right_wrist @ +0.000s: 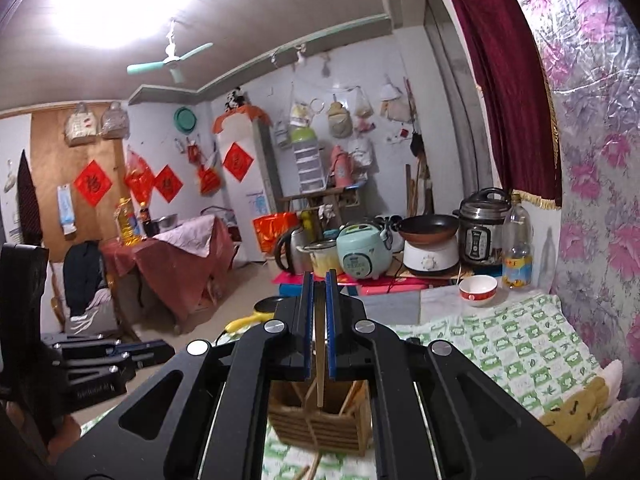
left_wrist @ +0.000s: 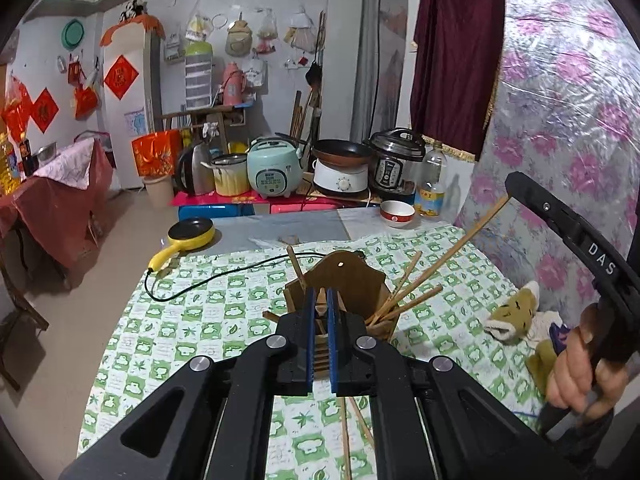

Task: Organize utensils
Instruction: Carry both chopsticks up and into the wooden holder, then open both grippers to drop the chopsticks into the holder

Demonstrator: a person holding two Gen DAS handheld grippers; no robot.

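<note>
A wooden holder (left_wrist: 340,292) mid-bench holds several chopsticks (left_wrist: 412,300); left tongs (left_wrist: 321,300) clamp its front wall, right tongs (right_wrist: 319,280) pinch one chopstick (right_wrist: 319,360) above it, on green-checked cloth (left_wrist: 200,312).

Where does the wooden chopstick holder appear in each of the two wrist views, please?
Left wrist view: the wooden chopstick holder stands at centre, just beyond the left tool, which grips its front wall; chopsticks lean out to its right.
Right wrist view: the holder sits at bottom centre, below the right tool, which holds one chopstick over it.
Shared landmark: the red-and-white bowl on the table's far side.
</note>
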